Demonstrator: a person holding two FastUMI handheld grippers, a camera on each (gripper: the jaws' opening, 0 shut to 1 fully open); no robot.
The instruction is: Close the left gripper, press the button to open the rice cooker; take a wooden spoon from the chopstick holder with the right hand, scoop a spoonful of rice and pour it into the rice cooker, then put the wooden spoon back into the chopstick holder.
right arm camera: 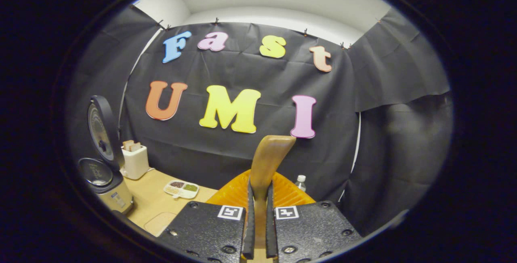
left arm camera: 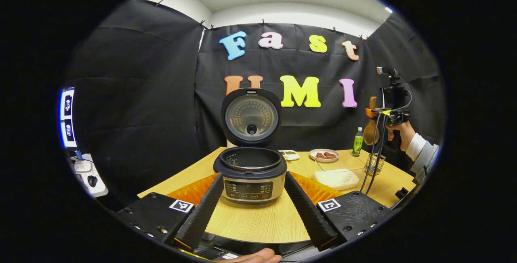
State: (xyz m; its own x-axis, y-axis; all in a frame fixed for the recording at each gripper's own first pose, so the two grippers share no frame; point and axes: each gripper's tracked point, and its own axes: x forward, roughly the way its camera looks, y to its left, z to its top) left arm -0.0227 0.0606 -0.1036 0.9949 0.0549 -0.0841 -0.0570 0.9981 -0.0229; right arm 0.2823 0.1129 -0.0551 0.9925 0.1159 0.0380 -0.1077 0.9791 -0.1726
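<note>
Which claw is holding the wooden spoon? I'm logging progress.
The right claw: its fingers are shut on the wooden spoon handle, raised above the chopstick holder. The left claw is open, empty, facing the open rice cooker.

Left claw [left arm camera: 253,198] fingers spread wide apart, pointing forward, nothing between them. Right claw [right arm camera: 258,210] fingers pressed together on wooden spoon [right arm camera: 268,162] handle, raised high. In left gripper view, right claw [left arm camera: 377,113] is held aloft by a hand [left arm camera: 398,131], white sleeve [left arm camera: 420,150].
</note>
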